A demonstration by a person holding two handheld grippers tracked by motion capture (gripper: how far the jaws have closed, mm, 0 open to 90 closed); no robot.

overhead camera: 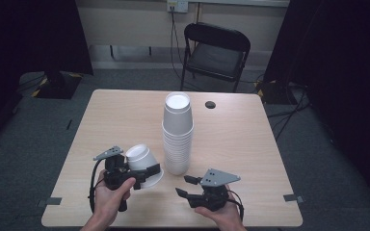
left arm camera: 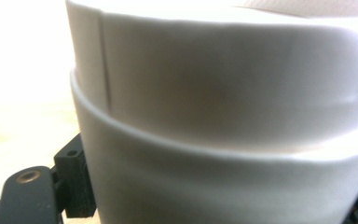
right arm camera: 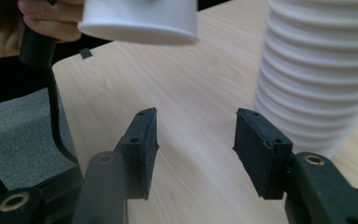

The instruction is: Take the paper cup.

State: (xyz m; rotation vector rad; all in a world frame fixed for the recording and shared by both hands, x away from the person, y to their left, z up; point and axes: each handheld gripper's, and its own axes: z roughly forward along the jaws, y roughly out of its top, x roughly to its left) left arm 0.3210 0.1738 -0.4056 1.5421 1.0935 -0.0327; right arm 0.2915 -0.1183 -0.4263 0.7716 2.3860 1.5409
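Left gripper [overhead camera: 147, 174] is clamped across a nested white foam cup [overhead camera: 142, 161] just left of the cup stack [overhead camera: 177, 134]; right gripper [overhead camera: 187, 186] half open, empty; cups look light, crushable and slick, so grip mid-wall, gently.

No legible text, label, brand, number or sign appears on any surface. The white foam cups [overhead camera: 178, 132] at the centre of the worktop [overhead camera: 125, 115] are blank. The wall socket plate [overhead camera: 177, 5] beyond the worktop's far edge is too small to read.
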